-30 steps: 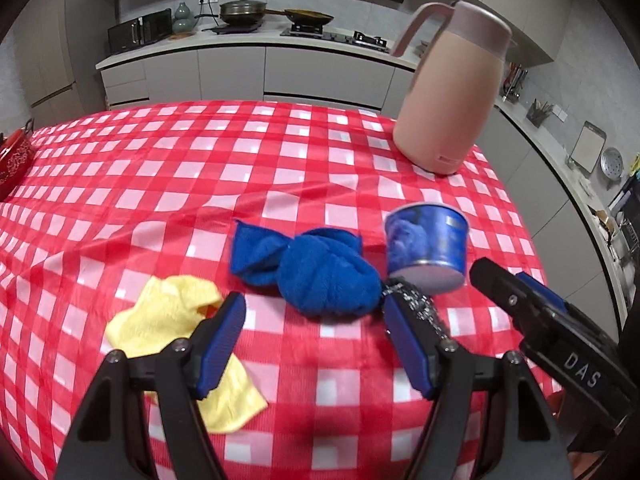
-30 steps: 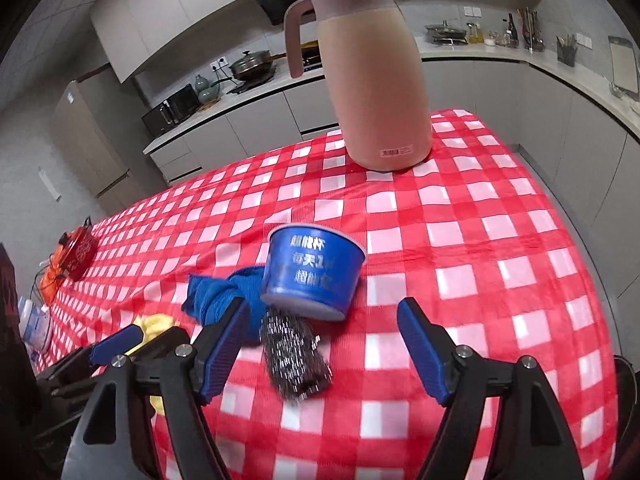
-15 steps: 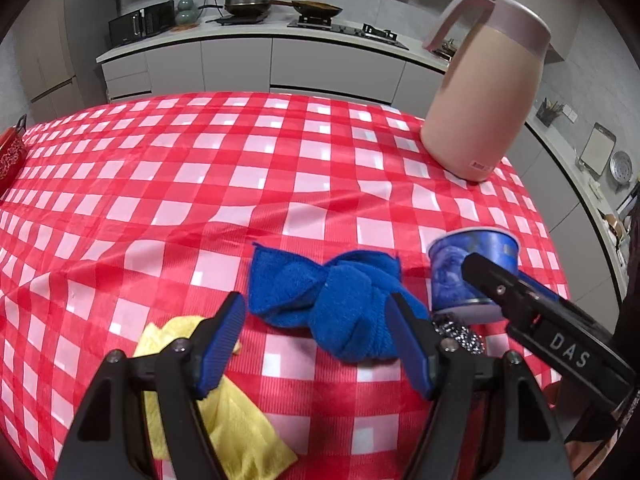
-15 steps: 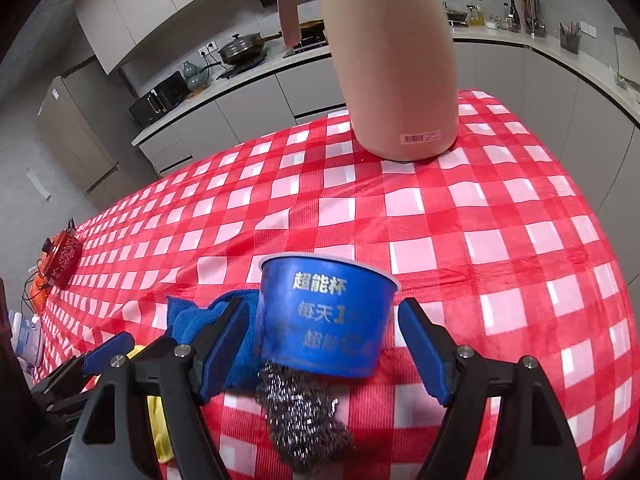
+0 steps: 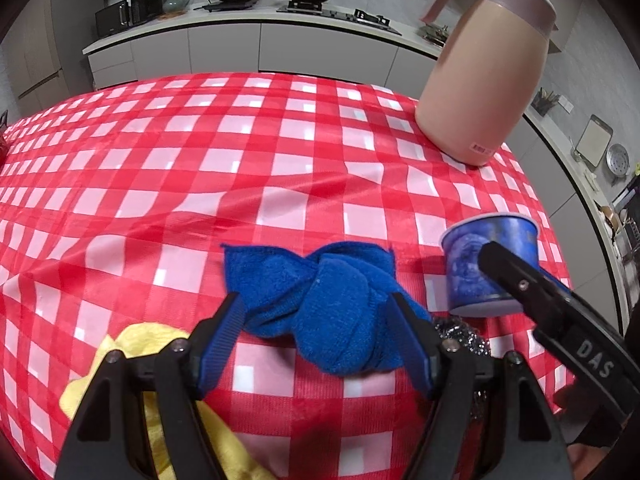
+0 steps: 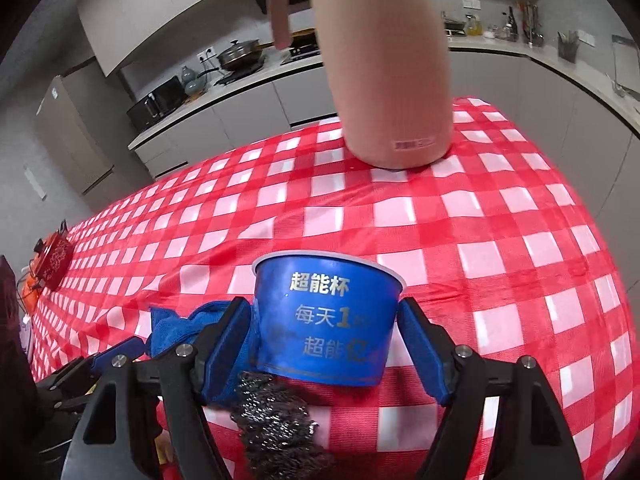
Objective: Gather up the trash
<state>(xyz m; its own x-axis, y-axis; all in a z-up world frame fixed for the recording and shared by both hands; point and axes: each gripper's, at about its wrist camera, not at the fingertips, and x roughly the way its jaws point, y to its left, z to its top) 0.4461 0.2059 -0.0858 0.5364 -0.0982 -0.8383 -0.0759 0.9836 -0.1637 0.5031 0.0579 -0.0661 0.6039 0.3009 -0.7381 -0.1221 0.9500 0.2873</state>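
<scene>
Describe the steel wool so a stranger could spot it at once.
Start at the tall pink jug on the red checked tablecloth, then come toward the camera to the blue paper cup. The steel wool lies just in front of it: a grey, shiny wire tangle, unlike the soft blue cloth beside it.

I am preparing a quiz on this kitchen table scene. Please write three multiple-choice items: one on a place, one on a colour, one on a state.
1. What lies between the left gripper fingers?
A. blue cloth
B. yellow cloth
C. pink jug

2. What colour is the paper cup?
A. green
B. blue
C. white

3. How is the right gripper around the cup?
A. open, one finger on each side
C. far above it
B. shut flat beside it

Answers:
1 A: the blue cloth sits between the fingers, while the yellow cloth lies off to the left.
2 B: its wall is blue with printed writing.
3 A: the fingers flank the cup, and it stands on the tablecloth by the steel scourer.
</scene>
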